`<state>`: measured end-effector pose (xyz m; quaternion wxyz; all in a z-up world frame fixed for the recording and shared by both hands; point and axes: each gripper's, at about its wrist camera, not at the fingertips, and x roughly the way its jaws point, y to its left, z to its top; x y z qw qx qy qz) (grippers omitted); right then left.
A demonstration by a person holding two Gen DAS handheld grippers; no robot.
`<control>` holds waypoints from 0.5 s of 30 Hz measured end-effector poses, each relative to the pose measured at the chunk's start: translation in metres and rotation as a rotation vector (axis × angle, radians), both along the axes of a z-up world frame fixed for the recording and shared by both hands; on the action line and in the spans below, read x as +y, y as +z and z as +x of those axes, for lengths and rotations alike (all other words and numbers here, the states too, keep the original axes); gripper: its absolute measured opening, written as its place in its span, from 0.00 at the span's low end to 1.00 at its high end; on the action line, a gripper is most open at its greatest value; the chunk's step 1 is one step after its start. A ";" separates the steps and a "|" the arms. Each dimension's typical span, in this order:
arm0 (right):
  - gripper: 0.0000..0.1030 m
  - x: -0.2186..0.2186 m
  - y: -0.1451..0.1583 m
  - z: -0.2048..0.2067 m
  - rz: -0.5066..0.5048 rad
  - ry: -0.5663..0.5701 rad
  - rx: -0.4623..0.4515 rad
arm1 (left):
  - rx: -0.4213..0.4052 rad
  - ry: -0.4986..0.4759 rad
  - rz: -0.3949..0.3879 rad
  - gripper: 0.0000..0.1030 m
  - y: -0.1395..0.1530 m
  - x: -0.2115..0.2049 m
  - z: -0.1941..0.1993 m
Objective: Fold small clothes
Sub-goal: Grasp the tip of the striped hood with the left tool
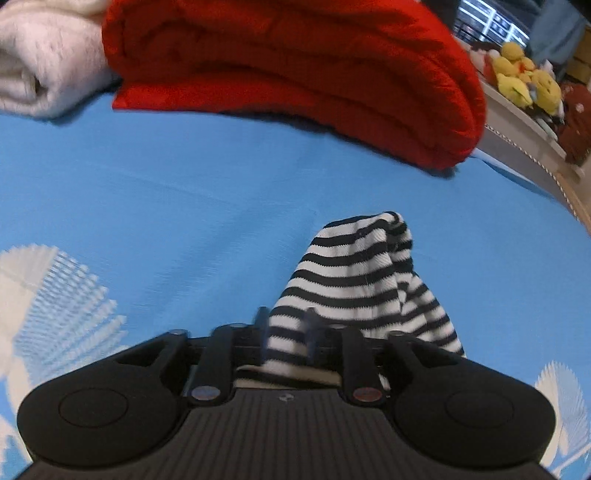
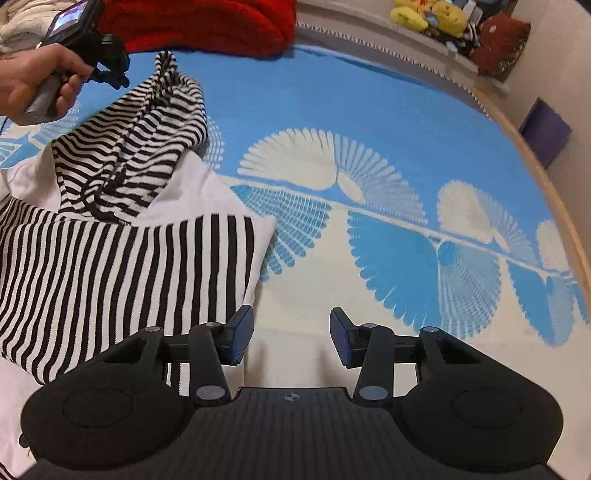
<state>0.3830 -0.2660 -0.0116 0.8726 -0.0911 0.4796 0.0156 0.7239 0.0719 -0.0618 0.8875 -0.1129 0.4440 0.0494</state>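
A black-and-white striped garment (image 2: 110, 236) lies on the blue and white patterned cloth (image 2: 369, 122). My left gripper (image 1: 286, 332) is shut on a striped part of it (image 1: 354, 280), which bunches up over the fingers and is lifted above the cloth. In the right wrist view the left gripper (image 2: 110, 70), held by a hand, pulls that striped part (image 2: 147, 122) up at the far left. My right gripper (image 2: 291, 336) is open and empty, low over the cloth, its left finger (image 2: 240, 336) right at the garment's near right corner.
A folded red garment (image 1: 295, 70) and a cream fluffy one (image 1: 40, 59) lie at the far side. Yellow plush toys (image 2: 428, 14) and a dark red item (image 2: 502, 40) sit beyond the cloth's far edge. A purple box (image 2: 546, 129) stands on the right.
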 end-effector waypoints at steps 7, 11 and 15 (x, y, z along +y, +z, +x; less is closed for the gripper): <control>0.45 -0.010 -0.009 0.004 0.016 -0.034 0.033 | 0.028 0.003 0.020 0.09 -0.017 -0.002 0.022; 0.45 -0.012 -0.011 0.004 0.015 -0.034 0.040 | -0.011 -0.043 0.053 0.00 0.002 -0.009 0.013; 0.45 -0.019 -0.008 0.004 0.016 -0.056 0.034 | -0.099 -0.136 0.046 0.00 0.043 -0.017 -0.035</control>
